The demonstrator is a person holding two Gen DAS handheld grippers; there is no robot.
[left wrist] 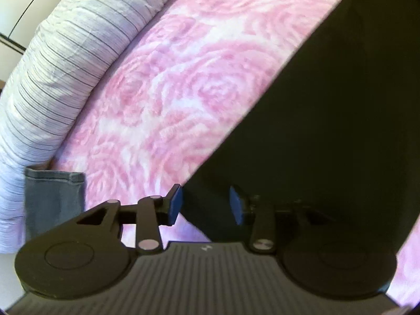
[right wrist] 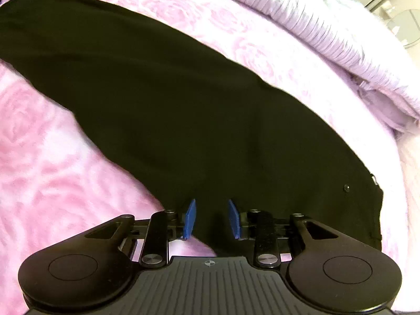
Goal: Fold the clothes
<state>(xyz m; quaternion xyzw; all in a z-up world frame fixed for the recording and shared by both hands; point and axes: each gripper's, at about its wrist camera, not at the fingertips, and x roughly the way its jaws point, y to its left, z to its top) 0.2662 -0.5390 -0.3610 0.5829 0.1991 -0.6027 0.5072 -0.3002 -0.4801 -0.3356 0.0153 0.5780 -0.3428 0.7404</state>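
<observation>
Black trousers (right wrist: 183, 110) lie spread flat across a bed covered in a pink rose-patterned blanket (right wrist: 47, 183). In the right wrist view the garment runs as a long dark band from the upper left corner down to the lower right, where a small button (right wrist: 346, 187) sits near its edge. The right gripper (right wrist: 211, 219) hangs over the lower end of the trousers; its jaws stand partly open, and its 2 blue pads (right wrist: 190, 219) are apart with black cloth lying below the gap, nothing pinched between them.

In the left wrist view the trousers (left wrist: 341, 118) fill the right side, their straight edge crossing the blanket (left wrist: 183, 92) on a slant. The left gripper (left wrist: 206, 206) is just at that edge, its jaws likewise partly open and holding nothing; 1 pad (left wrist: 176, 204) sits over the blanket and the other over the black cloth.

A pale lilac striped duvet (left wrist: 65, 65) is bunched along the far side of the bed. A grey-blue folded garment (left wrist: 52, 197) lies beside it at the left.
</observation>
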